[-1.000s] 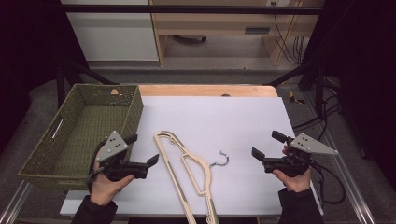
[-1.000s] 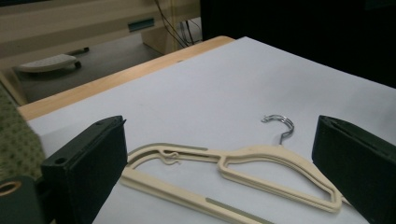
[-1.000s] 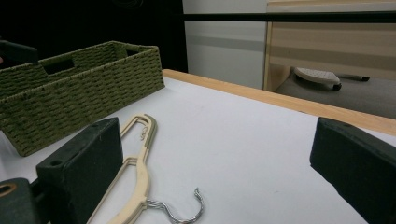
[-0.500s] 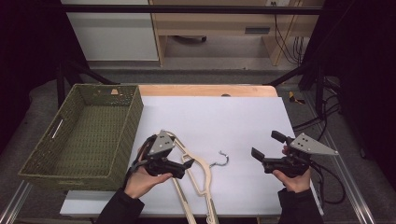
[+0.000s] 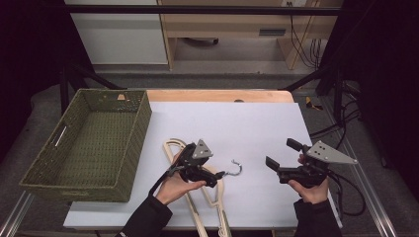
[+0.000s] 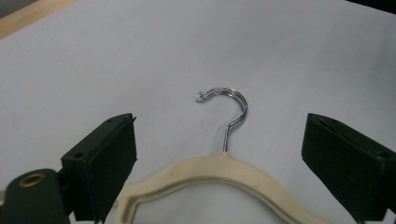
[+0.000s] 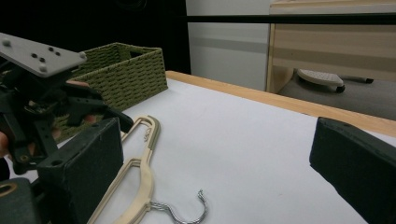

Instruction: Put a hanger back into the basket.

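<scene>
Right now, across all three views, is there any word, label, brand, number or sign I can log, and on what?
None: no readable text in any view.
The hanger, its metal hook, the green basket, the white table sheet and both tongs, left and right, carry no visible lettering.
The grey plate shows plain holes, no marks.

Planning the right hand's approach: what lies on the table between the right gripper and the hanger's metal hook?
Nothing: in the high view, only bare white table separates the right gripper from the hanger's metal hook.
</scene>
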The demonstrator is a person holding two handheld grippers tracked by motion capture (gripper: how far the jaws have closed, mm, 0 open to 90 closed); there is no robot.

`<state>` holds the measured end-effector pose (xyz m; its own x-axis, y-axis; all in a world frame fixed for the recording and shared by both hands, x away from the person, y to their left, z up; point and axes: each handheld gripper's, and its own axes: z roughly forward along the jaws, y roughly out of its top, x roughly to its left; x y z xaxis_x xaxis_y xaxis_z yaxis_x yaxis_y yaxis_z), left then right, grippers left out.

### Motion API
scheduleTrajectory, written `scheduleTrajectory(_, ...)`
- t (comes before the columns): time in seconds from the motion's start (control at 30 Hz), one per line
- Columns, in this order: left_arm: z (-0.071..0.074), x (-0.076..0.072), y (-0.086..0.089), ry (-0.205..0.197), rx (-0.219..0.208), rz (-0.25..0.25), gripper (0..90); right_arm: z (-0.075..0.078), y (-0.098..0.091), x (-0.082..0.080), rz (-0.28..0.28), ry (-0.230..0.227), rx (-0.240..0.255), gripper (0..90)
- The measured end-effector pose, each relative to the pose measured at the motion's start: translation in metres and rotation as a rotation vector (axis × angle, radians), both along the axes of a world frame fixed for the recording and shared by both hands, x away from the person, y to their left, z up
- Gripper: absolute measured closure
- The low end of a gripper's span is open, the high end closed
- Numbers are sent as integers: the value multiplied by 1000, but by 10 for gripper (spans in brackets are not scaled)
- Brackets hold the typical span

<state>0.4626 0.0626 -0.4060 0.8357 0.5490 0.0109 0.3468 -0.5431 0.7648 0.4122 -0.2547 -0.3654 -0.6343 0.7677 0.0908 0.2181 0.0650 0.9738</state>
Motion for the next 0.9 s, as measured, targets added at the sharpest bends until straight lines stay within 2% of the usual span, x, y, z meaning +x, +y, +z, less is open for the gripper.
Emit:
scheduleTrajectory(0.13, -8, 5, -11, 8, 26, -16, 159, 1, 0, -1, -1, 5, 4, 33)
scheduleTrajectory(0.23, -17, 10, -18, 36, 42, -22, 191, 0, -1, 0, 2, -1, 6, 33)
scheduleTrajectory(0.4, -31, 19, -25, 53, 112, -41, 258, 0, 0, 0, 7, -2, 3, 33)
scheduleTrajectory(0.43, -34, 20, -28, 65, 98, -34, 271, 0, 0, 0, 4, 5, 6, 33)
scheduleTrajectory(0.53, -40, 24, -31, 78, 113, -38, 331, 0, 0, 0, 7, 0, 7, 33)
scheduleTrajectory(0.73, -49, 29, -34, 107, 91, -37, 521, 0, 0, 0, 10, 3, 6, 33)
scheduleTrajectory(0.9, -53, 31, -35, 119, 97, -44, 674, 0, 1, 0, 7, 5, 4, 34)
